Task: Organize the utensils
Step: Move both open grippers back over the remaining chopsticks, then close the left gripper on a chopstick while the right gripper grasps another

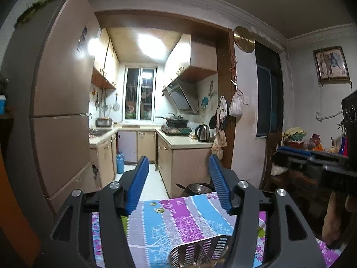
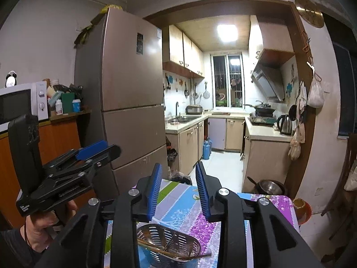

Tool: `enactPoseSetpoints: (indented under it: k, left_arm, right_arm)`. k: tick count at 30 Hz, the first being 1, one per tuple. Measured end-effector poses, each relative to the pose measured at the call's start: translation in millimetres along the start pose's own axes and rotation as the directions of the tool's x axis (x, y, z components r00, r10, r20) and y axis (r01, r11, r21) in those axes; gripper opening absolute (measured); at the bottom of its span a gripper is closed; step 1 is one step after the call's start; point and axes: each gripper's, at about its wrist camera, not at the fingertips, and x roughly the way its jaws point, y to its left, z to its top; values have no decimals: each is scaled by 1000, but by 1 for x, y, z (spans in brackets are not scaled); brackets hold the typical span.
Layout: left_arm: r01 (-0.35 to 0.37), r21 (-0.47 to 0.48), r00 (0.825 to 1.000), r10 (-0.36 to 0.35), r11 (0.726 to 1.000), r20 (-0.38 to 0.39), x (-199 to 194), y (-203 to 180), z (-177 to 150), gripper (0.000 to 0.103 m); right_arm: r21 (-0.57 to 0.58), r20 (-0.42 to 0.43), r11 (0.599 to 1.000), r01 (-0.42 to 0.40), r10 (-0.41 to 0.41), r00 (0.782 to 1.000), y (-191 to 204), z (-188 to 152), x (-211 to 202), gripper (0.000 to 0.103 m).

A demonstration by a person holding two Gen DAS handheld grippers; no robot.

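A perforated steel utensil basket (image 2: 171,243) stands on the table with the flowered cloth (image 2: 178,203), close under my right gripper (image 2: 178,165). Brown chopsticks (image 2: 162,249) lie slanted inside the basket. The right gripper is held above the table, open, with nothing between its blue pads. In the left wrist view the same basket (image 1: 200,249) shows at the bottom edge, partly hidden behind a finger. My left gripper (image 1: 178,158) hovers over the cloth (image 1: 178,218), open and empty. A hand holds it at the left of the right wrist view.
A steel pot (image 2: 270,186) sits beyond the table's far edge. A tall fridge (image 2: 131,89) stands to the left, with a microwave (image 2: 17,105) on an orange cabinet. A wooden chair (image 2: 348,178) is at the right. The kitchen lies ahead.
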Motion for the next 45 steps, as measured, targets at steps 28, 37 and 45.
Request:
enactPoseSetpoints:
  k: [28, 37, 45]
  left_arm:
    - [46, 99, 942, -11, 994, -335, -240, -80, -286, 63]
    - [44, 129, 940, 3, 991, -341, -249, -97, -310, 43]
    - [30, 140, 939, 21, 990, -345, -245, -101, -324, 39]
  right_arm:
    - [19, -232, 994, 109, -101, 967, 107, -337, -232, 25]
    - [14, -233, 986, 168, -160, 959, 108, -359, -225, 25]
    - [7, -241, 983, 182, -175, 955, 107, -370, -216, 25]
